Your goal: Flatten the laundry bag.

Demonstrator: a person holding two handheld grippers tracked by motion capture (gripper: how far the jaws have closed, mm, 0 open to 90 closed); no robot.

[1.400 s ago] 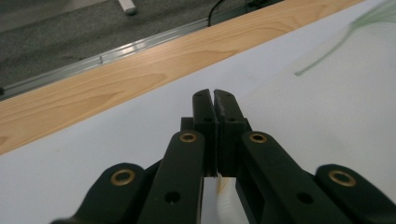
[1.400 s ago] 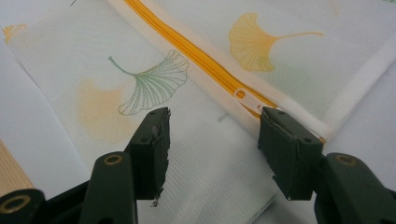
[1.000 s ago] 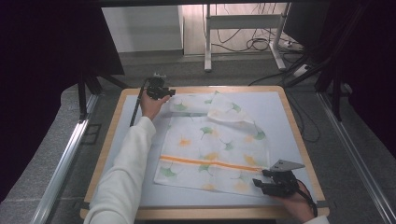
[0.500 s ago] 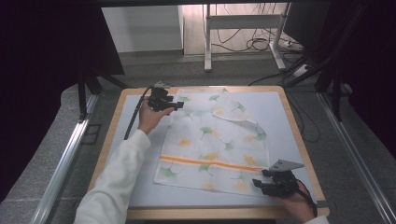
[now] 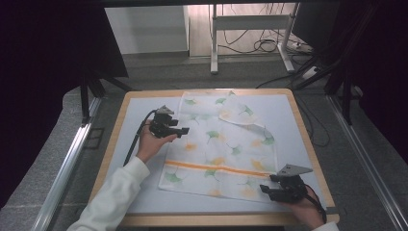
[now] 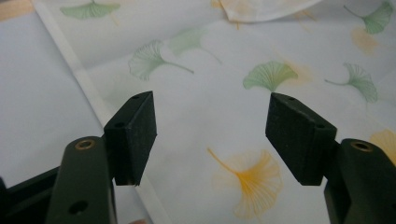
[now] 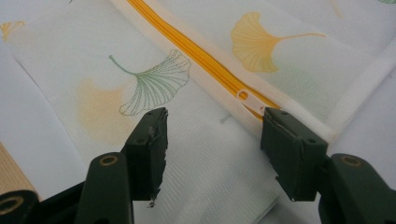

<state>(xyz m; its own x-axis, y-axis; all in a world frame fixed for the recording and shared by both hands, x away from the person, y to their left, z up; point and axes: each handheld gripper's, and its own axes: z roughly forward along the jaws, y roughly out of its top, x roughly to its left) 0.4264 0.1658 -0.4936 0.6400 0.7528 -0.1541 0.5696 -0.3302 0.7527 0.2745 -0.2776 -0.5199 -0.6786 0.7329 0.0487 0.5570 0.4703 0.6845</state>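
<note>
We are handling a white mesh laundry bag (image 5: 226,149) with ginkgo-leaf print and an orange zipper: light, limp, best pinched at hems. Our left tool (image 5: 182,130) has just been opening, nothing between its jaws; our right tool (image 5: 264,189) is gaping near the zipper pull (image 7: 246,99).

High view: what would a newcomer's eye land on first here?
The white mesh bag printed with ginkgo leaves, spread across the table's middle, its orange zipper running across the near part. The left gripper hovers open over its left edge; the right gripper sits open at its near right corner.

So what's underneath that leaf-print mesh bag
The mesh bag lies on a pale blue mat covering the wooden table. Whatever lies beneath its middle, or inside it, is hidden.
</note>
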